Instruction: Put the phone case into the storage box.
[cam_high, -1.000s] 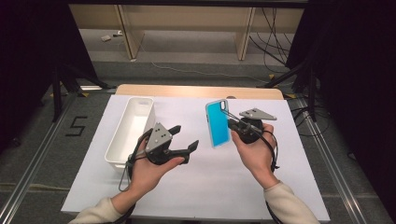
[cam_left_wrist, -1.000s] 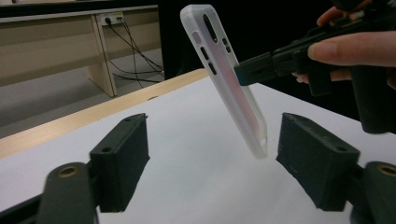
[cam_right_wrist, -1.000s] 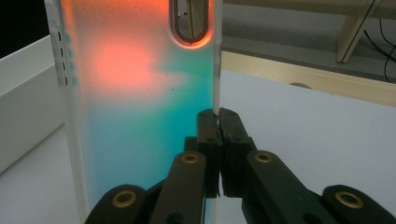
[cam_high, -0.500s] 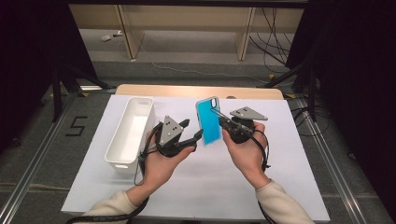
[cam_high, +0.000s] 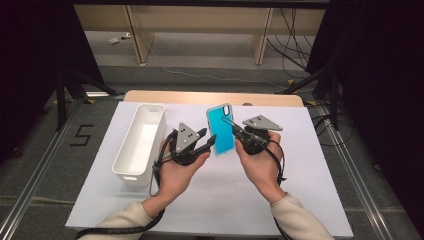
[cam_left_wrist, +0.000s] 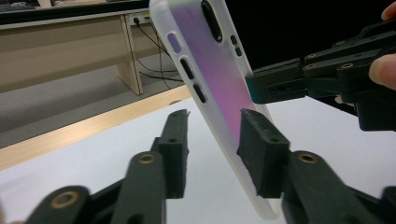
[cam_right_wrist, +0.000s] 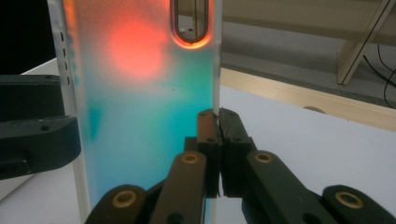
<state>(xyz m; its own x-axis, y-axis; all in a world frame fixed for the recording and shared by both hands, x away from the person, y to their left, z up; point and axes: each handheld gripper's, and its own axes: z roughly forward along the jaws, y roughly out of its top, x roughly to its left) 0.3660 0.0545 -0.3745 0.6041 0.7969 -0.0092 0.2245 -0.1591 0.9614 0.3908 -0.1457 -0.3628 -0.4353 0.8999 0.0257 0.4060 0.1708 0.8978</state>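
Phone case in the air

I am holding a translucent turquoise phone case (cam_high: 221, 130) upright above the middle of the white table, its camera cutout sitting at the top and its long edge facing the table's far edge.

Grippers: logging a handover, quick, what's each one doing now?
Left gripper: jaws have just been closing around the phone case, not yet pressing it.
Right gripper: shut on the case's edge.

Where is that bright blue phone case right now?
In the high view the phone case is held up above the white table, pinched at its edge by the right gripper, with the left gripper closing around its other side, right of the white bin.
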